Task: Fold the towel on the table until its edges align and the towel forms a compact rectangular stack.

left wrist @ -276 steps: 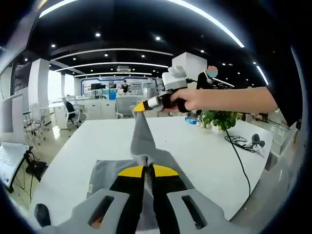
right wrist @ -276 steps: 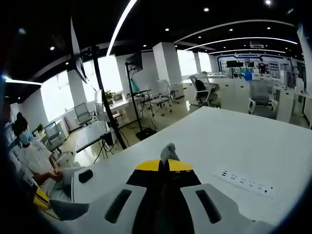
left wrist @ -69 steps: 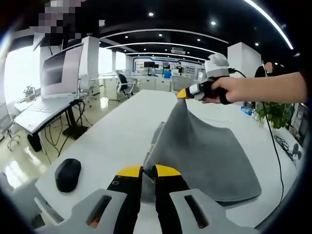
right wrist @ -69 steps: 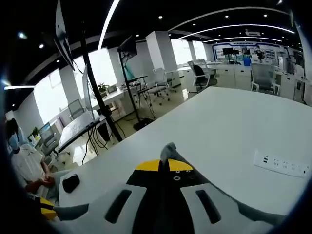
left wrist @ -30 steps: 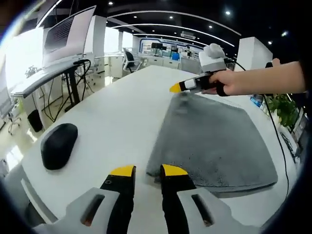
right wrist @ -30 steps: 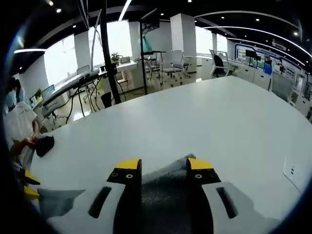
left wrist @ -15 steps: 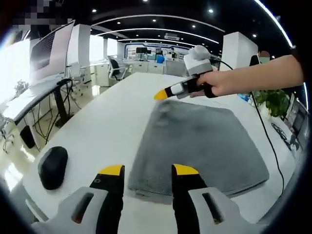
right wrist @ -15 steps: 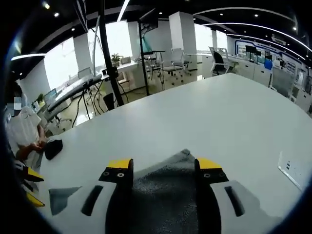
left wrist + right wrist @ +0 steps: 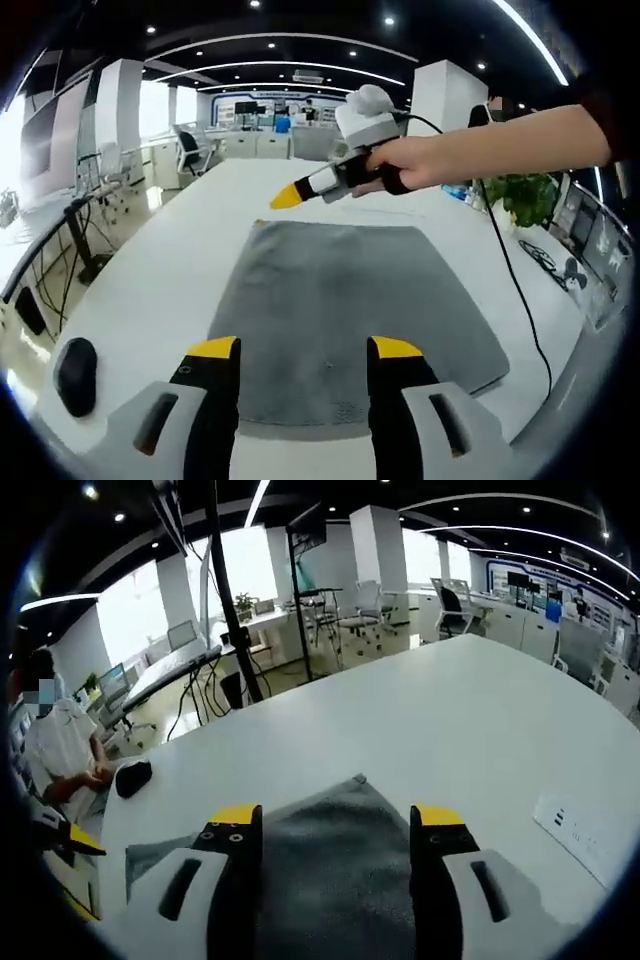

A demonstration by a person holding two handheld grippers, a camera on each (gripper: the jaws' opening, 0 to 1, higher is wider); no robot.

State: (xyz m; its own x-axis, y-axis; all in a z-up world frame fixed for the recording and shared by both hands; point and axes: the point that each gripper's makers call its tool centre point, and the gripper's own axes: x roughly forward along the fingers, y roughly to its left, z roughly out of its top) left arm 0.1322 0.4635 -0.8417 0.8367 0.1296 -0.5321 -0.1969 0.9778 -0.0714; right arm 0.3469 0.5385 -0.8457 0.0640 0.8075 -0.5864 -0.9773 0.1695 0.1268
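Towel grey, flat, folded rectangle on table

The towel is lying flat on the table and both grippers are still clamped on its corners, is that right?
Not quite. The towel does lie flat on the table, but both grippers are open: the left gripper in the left gripper view, the right gripper in the right gripper view.

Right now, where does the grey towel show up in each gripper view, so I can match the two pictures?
Left gripper view: the grey towel lies flat across the middle of the white table, just beyond the open left gripper.
Right gripper view: it spreads across the bottom centre, between and beyond the open right gripper.
Shared landmark: the black computer mouse, at lower left in the left view and at left in the right view.
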